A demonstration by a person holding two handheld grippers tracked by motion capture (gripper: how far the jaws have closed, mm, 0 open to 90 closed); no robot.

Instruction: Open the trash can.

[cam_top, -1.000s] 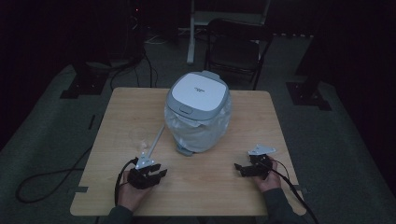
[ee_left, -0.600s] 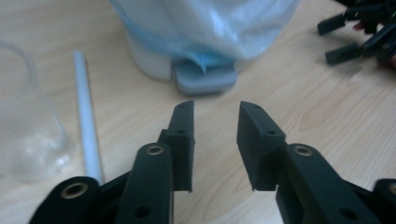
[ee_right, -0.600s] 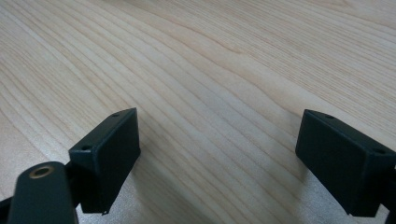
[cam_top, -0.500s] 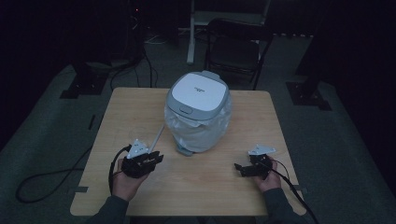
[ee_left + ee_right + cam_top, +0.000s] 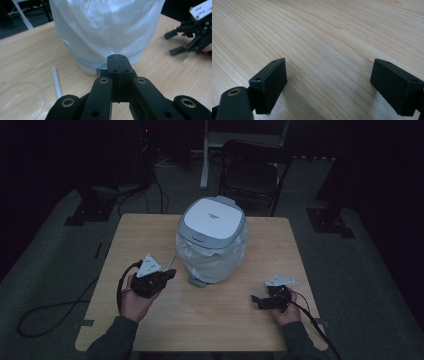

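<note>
A white bin (image 5: 212, 245) with a grey-rimmed lid (image 5: 212, 217) and a clear bag liner (image 5: 105, 30) stands in the middle of the wooden table (image 5: 150, 235). My left gripper (image 5: 172, 271) is held above the table just left of the bin and points at it. Its jaws have just been closing and now meet tip to tip (image 5: 117, 56) with nothing between them. My right gripper (image 5: 255, 301) rests low at the front right, open (image 5: 328, 82), over bare wood. It also appears far off in the left gripper view (image 5: 172, 42).
A thin white rod (image 5: 56, 81) lies on the table left of the bin's base, beside a clear round dish (image 5: 21, 100). The bin's grey pedal (image 5: 196, 281) sticks out at its front. A folding chair (image 5: 250, 170) stands behind the table.
The left hand has lifted off the table and moved towards the bin, and its jaws have gone from wide apart to closed. The right hand has stayed put.
</note>
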